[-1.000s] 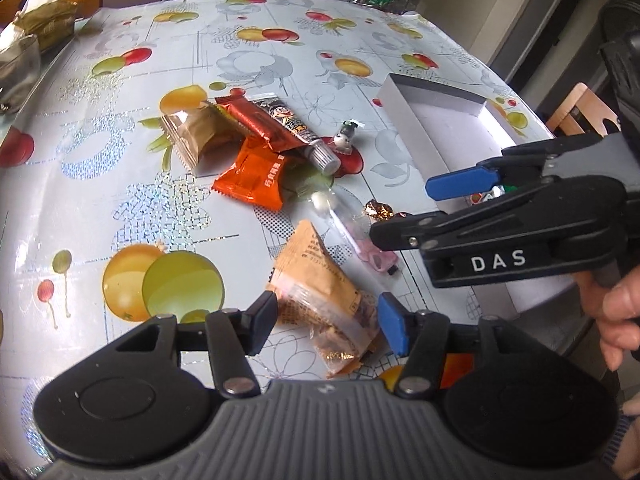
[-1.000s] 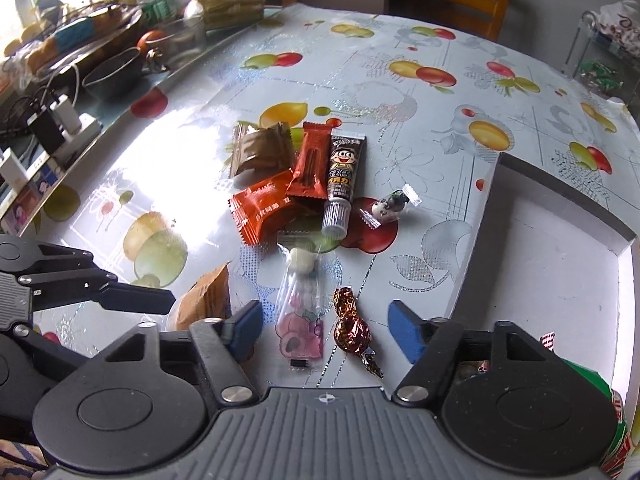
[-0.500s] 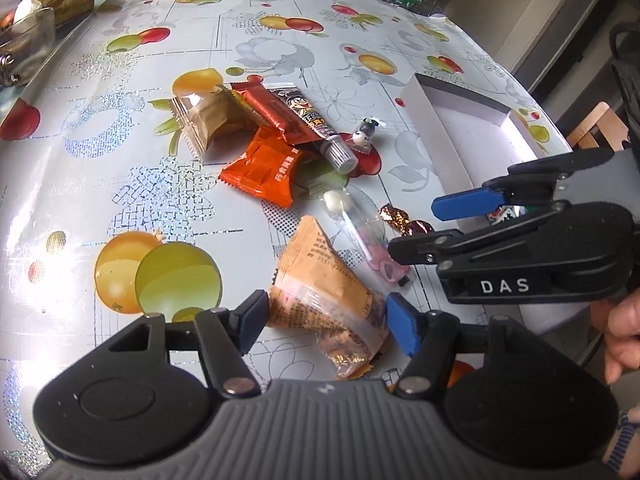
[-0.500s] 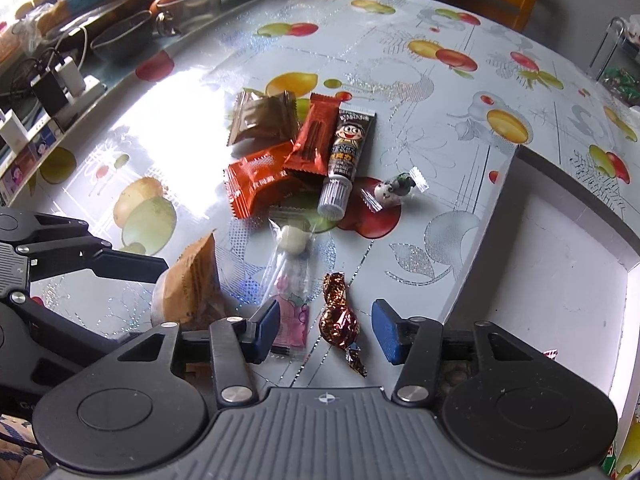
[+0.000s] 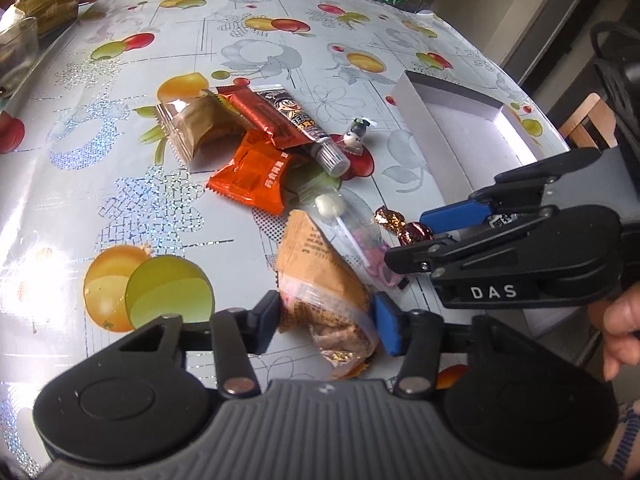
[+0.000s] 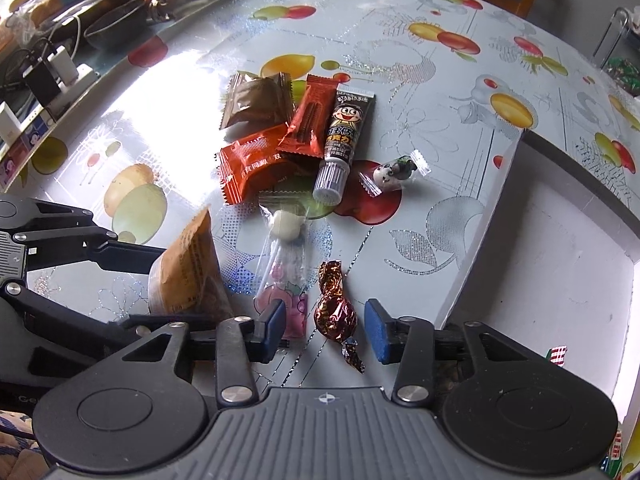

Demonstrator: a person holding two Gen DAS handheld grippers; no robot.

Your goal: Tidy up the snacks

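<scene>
My left gripper (image 5: 326, 324) is closing, its pads pressed on both sides of a tan snack bag (image 5: 316, 272); the right wrist view shows the bag (image 6: 192, 268) pinched up into a peak. My right gripper (image 6: 326, 330) is also closing. A brown foil candy (image 6: 334, 314) lies between its pads with a gap on each side. The left wrist view shows the candy (image 5: 416, 232) between the right gripper's fingers (image 5: 456, 212). A clear lollipop bag (image 6: 284, 264) lies between the bag and the candy. A white open box (image 6: 480, 240) stands to the right.
Farther back lie an orange pack (image 6: 252, 164), a red bar (image 6: 310, 120), a brown pack (image 6: 256, 100), a black tube (image 6: 344, 136) and a small panda candy (image 6: 394, 172). Bowls, chargers and cables (image 6: 60, 60) crowd the left edge. A hand (image 5: 616, 328) holds the right gripper.
Both pairs of jaws have narrowed. The left pads have come in against the tan bag, which now stands taller. The right gripper has shifted over the foil candy.
</scene>
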